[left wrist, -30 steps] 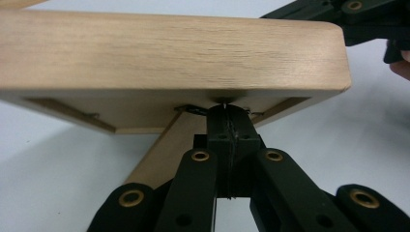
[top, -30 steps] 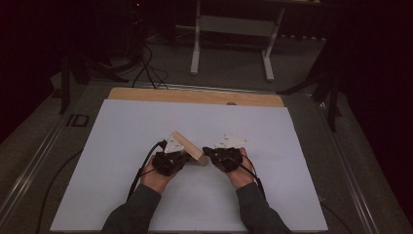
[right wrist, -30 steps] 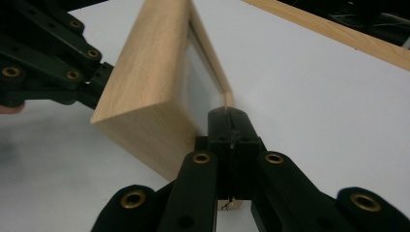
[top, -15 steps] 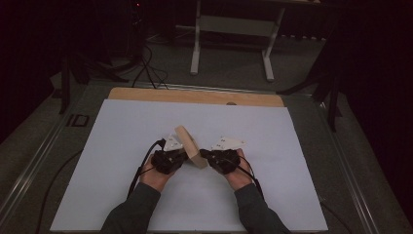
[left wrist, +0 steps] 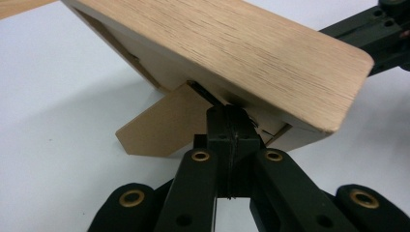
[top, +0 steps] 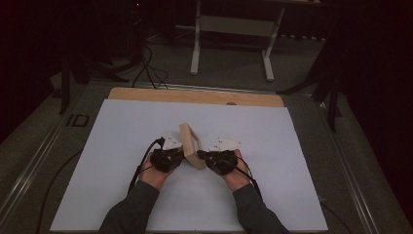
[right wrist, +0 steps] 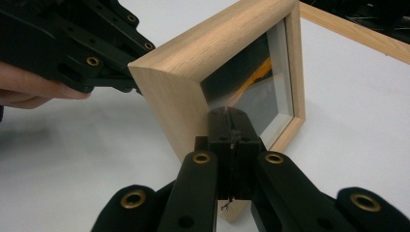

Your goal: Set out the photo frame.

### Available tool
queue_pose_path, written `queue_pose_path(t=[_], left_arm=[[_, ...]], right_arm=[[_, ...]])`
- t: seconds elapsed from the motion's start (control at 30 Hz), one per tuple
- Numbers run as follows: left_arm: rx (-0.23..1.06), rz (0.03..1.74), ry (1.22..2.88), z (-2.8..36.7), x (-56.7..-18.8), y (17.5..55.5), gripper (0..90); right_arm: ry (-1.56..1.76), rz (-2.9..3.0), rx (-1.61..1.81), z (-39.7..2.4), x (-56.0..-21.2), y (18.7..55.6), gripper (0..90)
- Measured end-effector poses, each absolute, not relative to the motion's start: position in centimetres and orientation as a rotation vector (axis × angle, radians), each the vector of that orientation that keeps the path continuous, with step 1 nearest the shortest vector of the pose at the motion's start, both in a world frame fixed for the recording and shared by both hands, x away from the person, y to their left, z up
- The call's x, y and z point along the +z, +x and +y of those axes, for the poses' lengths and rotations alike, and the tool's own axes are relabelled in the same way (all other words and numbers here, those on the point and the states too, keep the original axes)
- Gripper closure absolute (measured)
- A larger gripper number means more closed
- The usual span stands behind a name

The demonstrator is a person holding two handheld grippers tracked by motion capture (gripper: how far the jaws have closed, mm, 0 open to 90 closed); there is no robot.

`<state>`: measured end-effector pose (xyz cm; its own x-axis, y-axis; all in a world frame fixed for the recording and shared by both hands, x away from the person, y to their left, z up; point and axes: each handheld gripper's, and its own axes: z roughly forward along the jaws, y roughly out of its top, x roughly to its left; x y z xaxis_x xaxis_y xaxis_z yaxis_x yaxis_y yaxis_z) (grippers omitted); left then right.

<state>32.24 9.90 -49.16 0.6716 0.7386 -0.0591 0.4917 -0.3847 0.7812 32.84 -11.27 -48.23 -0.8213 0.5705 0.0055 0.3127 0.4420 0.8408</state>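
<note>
Both tongs [top: 197,155] flanking tilted frame [top: 191,145]

I can't make out the picture behind the frame's [right wrist: 217,72] glass, only dark shapes and an orange streak. My left gripper's [left wrist: 227,126] fingers [left wrist: 218,130] meet under the frame, hiding whatever they pinch. Both forearms run off the bottom edge.

My forearms came in from the bottom edge, angled inward. My left hand [top: 155,173] held the left gripper [left wrist: 227,116], its fingers [left wrist: 218,126] pressed together. My right hand [top: 235,171] held the right gripper [right wrist: 232,121], fingers [right wrist: 241,126] likewise closed, both pointing toward the middle.
</note>
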Motion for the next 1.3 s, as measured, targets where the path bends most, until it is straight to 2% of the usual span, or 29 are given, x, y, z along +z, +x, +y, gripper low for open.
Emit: queue_pose_path(t=[0.43, 0.63, 1.3], left_arm=[[0.387, 0.951, 2.054, 10.2, -49.3, 32.4, 89.2], [0.394, 0.953, 2.043, 10.4, -49.2, 32.2, 84.5], [0.375, 0.957, 2.013, 11.9, -48.5, 31.1, 69.1]], right_arm=[[0.747, 2.430, 1.341, -10.9, -48.3, 32.8, 89.6], [0.738, 2.425, 1.330, -11.1, -48.2, 32.7, 88.4], [0.769, 2.392, 1.331, -12.2, -47.6, 33.0, 72.3]])
